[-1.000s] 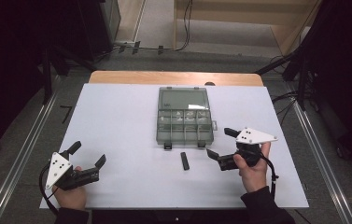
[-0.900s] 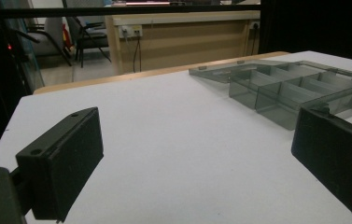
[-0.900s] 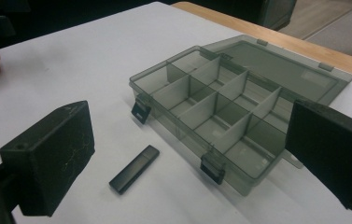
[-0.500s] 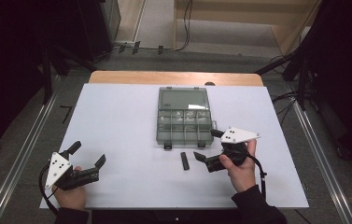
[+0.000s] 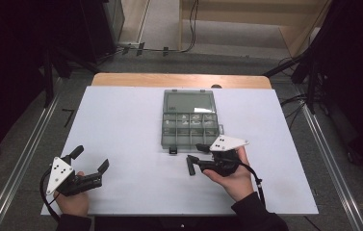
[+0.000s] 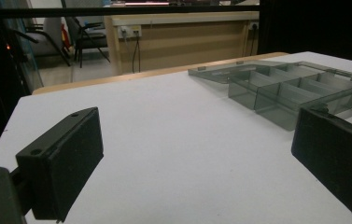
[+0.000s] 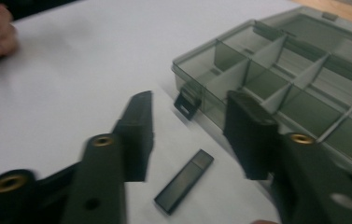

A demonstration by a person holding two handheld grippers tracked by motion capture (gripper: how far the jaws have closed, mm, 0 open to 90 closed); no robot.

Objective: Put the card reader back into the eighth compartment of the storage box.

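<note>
A white table (image 5: 121,125) is filling the middle of the high view, with a strip of wooden edge (image 5: 179,80) showing along its far side. Dark equipment is standing at the upper left and right of the frame, and metal rails are running down both sides of the floor. In the left gripper view a wooden counter with wall sockets (image 6: 129,31) and a chair (image 6: 87,39) are showing at the top of the picture.

One grey, see-through compartment box (image 5: 189,119) is lying open at the centre of the table, its lid folded back toward the far edge. One small flat black stick (image 5: 189,166) is lying on the white surface just below the box's lower edge, right of centre; in the right gripper view it (image 7: 184,181) is sitting low in the middle. Two grippers are in use.

The right gripper (image 5: 194,153) is hovering at the stick, and its jaws have just been closing to roughly half open. In the right gripper view the stick is lying between the two jaws with clear gaps on either side, so nothing is gripped. The left gripper (image 5: 90,159) is resting at the lower left of the high view, jaws spread wide and holding nothing.
</note>
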